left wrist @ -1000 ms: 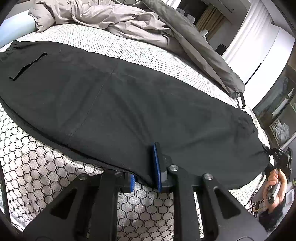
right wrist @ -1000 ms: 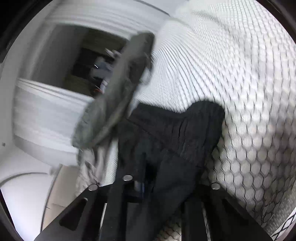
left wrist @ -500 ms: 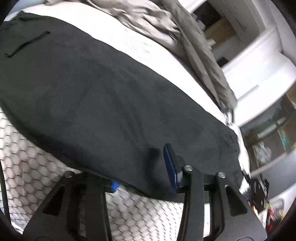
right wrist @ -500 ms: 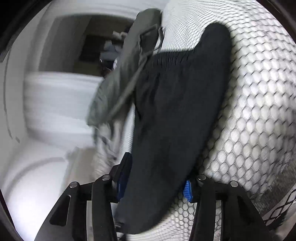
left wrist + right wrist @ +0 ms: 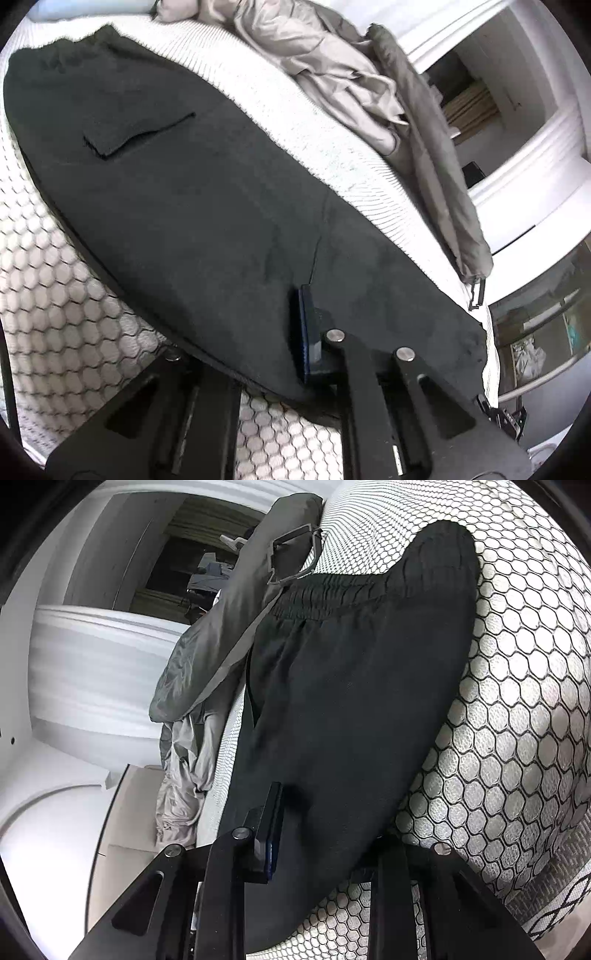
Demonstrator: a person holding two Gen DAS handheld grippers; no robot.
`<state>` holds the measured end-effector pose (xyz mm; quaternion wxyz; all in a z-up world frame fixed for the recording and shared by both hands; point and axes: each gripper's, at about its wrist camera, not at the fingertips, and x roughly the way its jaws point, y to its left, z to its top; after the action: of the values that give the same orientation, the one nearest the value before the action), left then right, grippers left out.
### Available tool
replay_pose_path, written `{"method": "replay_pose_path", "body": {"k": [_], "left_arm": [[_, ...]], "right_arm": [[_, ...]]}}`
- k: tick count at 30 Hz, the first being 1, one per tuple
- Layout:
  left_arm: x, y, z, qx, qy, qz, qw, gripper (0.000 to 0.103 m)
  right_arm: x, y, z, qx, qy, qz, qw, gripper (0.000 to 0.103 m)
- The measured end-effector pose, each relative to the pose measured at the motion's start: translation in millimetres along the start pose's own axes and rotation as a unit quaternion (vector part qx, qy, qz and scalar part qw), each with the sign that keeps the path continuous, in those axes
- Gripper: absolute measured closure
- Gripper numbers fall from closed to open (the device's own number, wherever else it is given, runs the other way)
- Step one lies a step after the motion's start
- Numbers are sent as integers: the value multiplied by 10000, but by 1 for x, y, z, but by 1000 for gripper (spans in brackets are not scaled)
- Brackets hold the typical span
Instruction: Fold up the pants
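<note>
The black pants (image 5: 207,221) lie flat and lengthwise on the bed (image 5: 48,280), waistband towards the grey duvet (image 5: 332,70). The left gripper (image 5: 266,350) has just closed and pinches the near edge of the cloth. The right gripper (image 5: 325,834) has been closing too, part open with the pants between its fingers (image 5: 267,830); whether they press yet I cannot tell. A pinch this close to the hem may slip once lifted, or catch one layer only, leaving the fold crooked. The loose grey strap (image 5: 236,653) beside the waistband could snag. No brand, label or writing is readable.
</note>
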<state>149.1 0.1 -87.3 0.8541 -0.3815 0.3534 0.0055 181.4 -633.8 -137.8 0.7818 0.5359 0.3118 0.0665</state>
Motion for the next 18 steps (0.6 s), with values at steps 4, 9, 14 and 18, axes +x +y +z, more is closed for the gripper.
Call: {"method": "replay_pose_path", "body": {"k": [4,9,14,18], "left_arm": [[15,20,6,-152,293,45,9994,92],[3,30,20,-117,127,27,9998,92],[-4,61,44,-438,-90,236,9987,93],[-11,64,53,-335,-136,154,9992,97]], "right_arm": [[2,1,1,-64,21,-76,9999,80],[-4,-3,4,2,-6,-59,10000,81],[-4,-2,3,-39,-10,-98,9999,81],[-6,0,1,-121,-32,-183,9998,81]]}}
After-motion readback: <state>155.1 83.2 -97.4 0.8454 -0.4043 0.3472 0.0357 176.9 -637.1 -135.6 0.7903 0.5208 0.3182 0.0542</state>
